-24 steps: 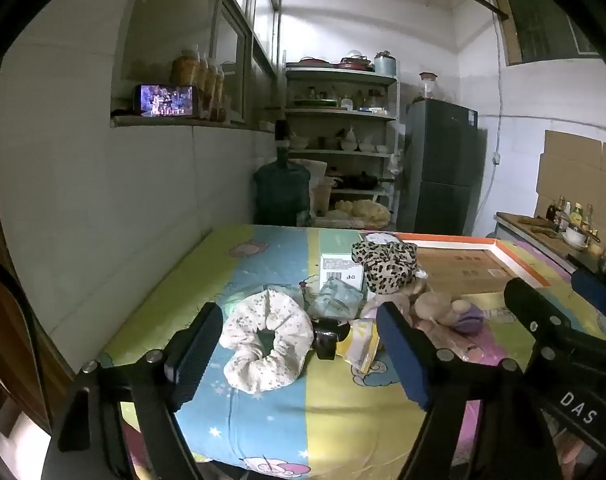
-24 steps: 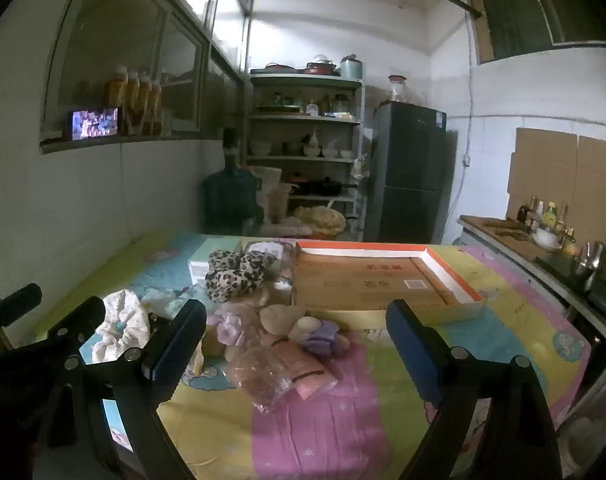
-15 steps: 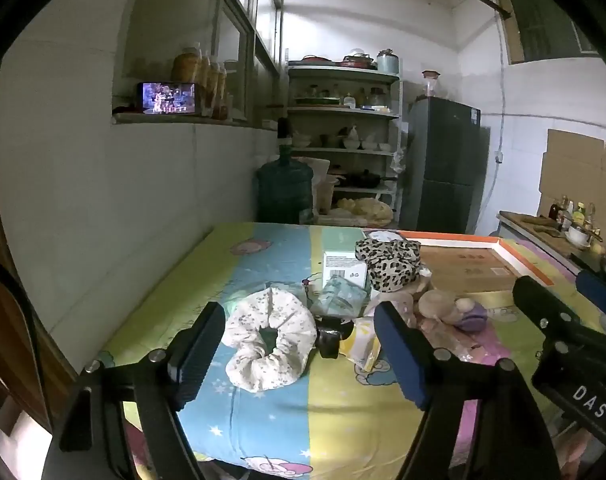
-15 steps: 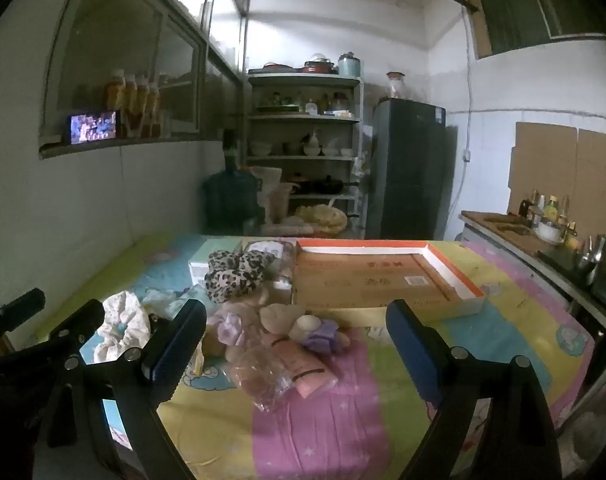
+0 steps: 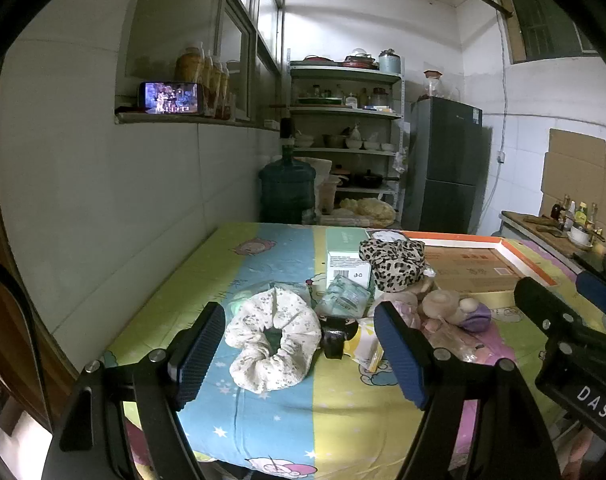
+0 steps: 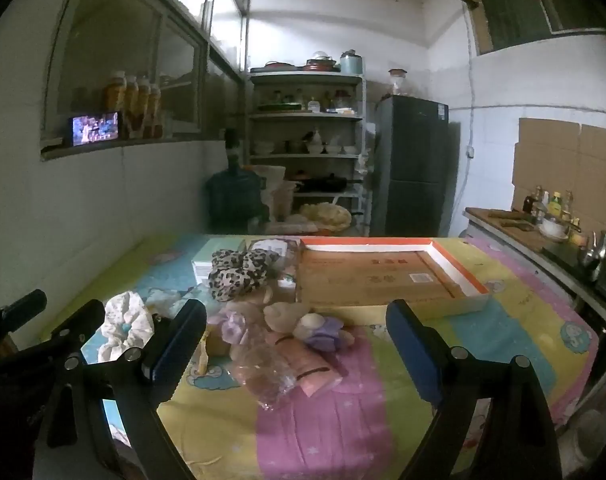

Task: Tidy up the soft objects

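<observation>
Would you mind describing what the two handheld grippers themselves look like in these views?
Both are black, angular frames joined with silver bolts. The left gripper and the right gripper each carry two flat rectangular finger pads in blue with a finely ribbed face. Seen from the left wrist view, the right gripper's body bears white letters "DAS". No cables, sleeves or hands are visible.

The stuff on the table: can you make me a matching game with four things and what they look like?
Things:
1. big scrunchie
2. second scrunchie
3. shallow cardboard box
4. plush toy

Looks:
A. orange rim, empty inside
B. cream with tiny speckles
C. purple and tan, lying in the pile
D. leopard spots

Pairs: 1-B, 2-D, 3-A, 4-C
</observation>
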Tool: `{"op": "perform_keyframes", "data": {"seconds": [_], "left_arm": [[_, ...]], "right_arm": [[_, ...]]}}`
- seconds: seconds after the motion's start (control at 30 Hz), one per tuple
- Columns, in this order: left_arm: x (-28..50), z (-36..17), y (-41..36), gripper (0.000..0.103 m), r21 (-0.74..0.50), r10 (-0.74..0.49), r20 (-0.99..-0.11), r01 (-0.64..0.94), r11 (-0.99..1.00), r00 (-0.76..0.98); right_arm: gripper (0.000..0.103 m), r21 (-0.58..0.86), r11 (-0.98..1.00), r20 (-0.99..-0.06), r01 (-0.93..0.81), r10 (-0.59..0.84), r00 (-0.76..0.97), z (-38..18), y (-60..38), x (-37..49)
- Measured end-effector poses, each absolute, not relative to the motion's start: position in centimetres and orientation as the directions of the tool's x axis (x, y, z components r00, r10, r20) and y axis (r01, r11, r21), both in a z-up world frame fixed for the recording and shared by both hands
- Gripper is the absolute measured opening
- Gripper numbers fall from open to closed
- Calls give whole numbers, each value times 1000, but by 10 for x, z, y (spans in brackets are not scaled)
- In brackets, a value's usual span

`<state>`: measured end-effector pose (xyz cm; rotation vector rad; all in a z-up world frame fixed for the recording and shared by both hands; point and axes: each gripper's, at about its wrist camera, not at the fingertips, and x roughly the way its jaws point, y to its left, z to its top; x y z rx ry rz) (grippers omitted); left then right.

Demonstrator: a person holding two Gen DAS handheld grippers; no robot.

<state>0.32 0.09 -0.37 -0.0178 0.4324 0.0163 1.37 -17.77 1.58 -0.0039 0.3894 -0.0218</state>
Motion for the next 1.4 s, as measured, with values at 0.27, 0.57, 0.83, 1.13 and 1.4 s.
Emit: {"op": "perform_keyframes", "data": {"seconds": [0.27, 0.57, 0.83, 1.13, 1.4], "left_arm": [[3, -5, 1, 77, -14, 11, -419, -18, 1000, 908], [4, -5, 3, 77, -15, 7, -421, -15, 1000, 907], [4, -5, 3, 77, -15, 8, -420, -16, 1000, 907], [3, -7, 2, 77, -16, 7, -421, -15, 1000, 907], [3, -9, 2, 77, -17, 7, -422, -15, 1000, 906]], "right_arm": [[92, -4, 1000, -381, 21, -21, 924, 15, -178, 14], [92, -2, 1000, -376, 15, -15, 926, 16, -175, 13], [92, 5, 1000, -377, 5, -3, 926, 16, -174, 13], [92, 9, 1000, -379, -7, 10, 925, 17, -174, 11], [92, 7, 1000, -379, -13, 14, 925, 17, -173, 11]]}}
